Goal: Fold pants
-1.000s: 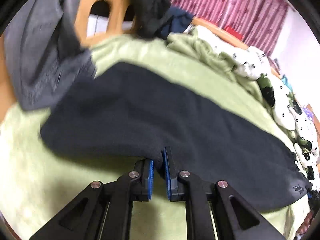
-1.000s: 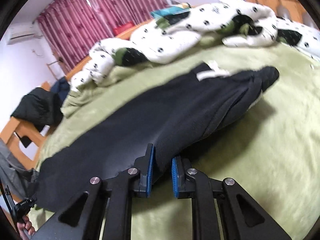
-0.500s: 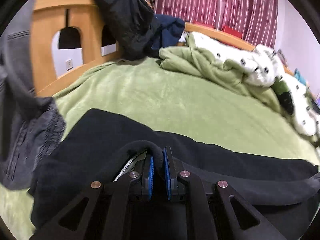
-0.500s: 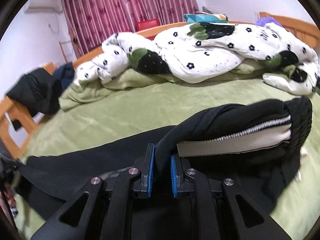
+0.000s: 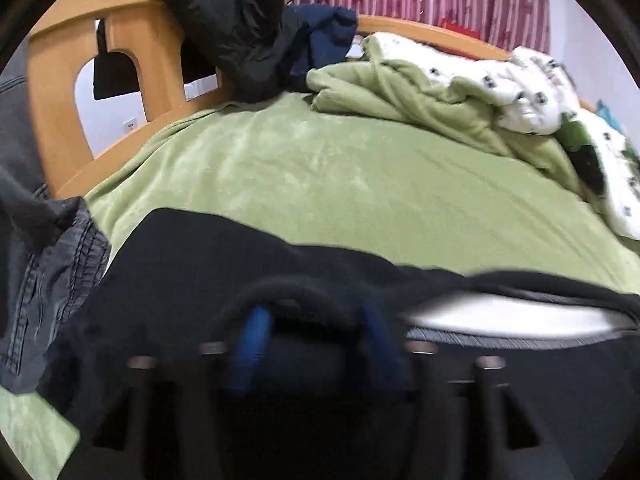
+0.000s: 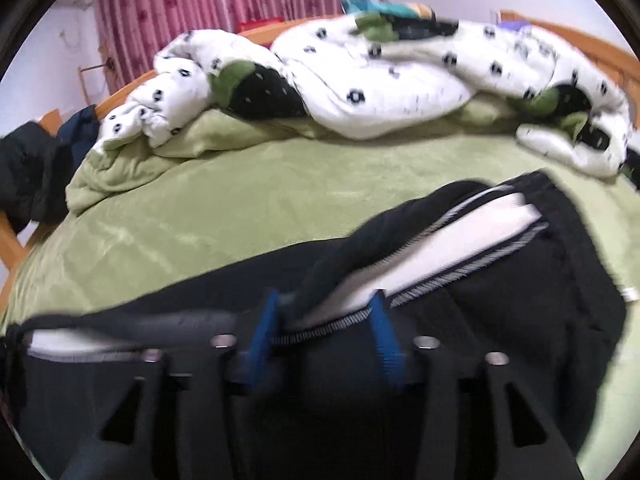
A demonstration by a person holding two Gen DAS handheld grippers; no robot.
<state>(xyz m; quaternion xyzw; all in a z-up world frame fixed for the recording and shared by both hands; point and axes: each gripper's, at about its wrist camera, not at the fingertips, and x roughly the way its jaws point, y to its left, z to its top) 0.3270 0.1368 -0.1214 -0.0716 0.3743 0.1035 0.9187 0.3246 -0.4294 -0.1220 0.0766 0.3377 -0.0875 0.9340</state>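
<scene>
The dark navy pants (image 5: 192, 264) lie folded lengthwise on the green bed cover, with a white pocket lining (image 5: 500, 316) showing at the fold. My left gripper (image 5: 316, 324) is open, its blurred blue pads spread over the folded edge. In the right wrist view the pants (image 6: 520, 312) show the waistband end and white lining (image 6: 460, 236). My right gripper (image 6: 324, 320) is open, its pads either side of the serged seam.
A green blanket (image 5: 360, 184) covers the bed. A white spotted duvet (image 6: 400, 68) is heaped along the far side. A wooden bed frame (image 5: 60, 60) with dark jackets (image 5: 232, 24) stands at the left. Grey jeans (image 5: 44, 272) lie by the pants' left end.
Both grippers carried the near edge of the pants over and away, folding them lengthwise. Both then opened and let the fabric go.
</scene>
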